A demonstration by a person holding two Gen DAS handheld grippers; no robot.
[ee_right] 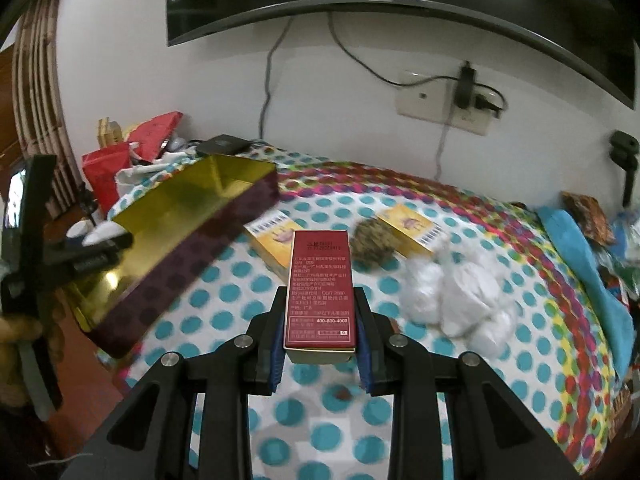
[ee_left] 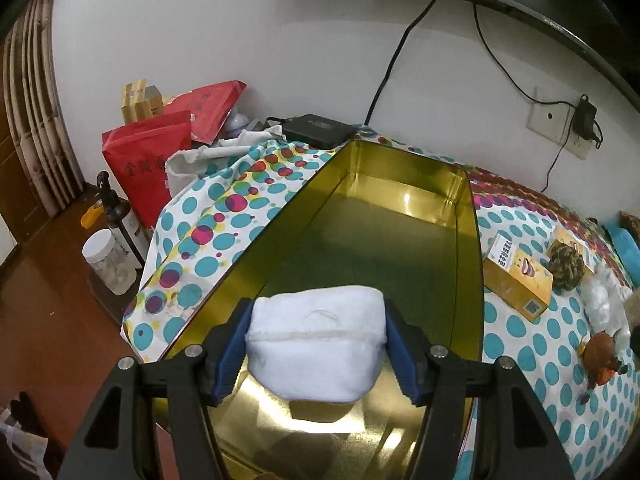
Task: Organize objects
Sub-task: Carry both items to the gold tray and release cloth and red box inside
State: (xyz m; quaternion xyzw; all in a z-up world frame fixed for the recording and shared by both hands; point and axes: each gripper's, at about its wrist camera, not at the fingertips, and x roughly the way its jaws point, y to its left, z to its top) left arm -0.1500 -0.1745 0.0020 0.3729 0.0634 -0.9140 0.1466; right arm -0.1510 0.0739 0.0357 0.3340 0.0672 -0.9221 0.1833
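Observation:
My left gripper (ee_left: 318, 320) is shut on a folded white towel (ee_left: 316, 340) and holds it over the near end of an open gold tin box (ee_left: 466, 240). The box shows in the right wrist view (ee_right: 192, 256) as gold inside with dark purple sides, at the table's left edge. My right gripper (ee_right: 320, 312) is shut on a red carton (ee_right: 320, 288) with printed text, held above the polka-dot tablecloth (ee_right: 224, 312). The left gripper (ee_right: 104, 240) with the towel appears at the far left of the right wrist view.
On the cloth lie two yellow cartons (ee_right: 272, 244) (ee_right: 412, 228), a brown woven ball (ee_right: 372, 244), white plastic bags (ee_right: 456, 292) and a brown figurine (ee_left: 600, 356). Red bags (ee_left: 148, 160), a black device (ee_left: 316, 130) and bottles (ee_left: 120, 220) stand at the left. Wall cables hang behind.

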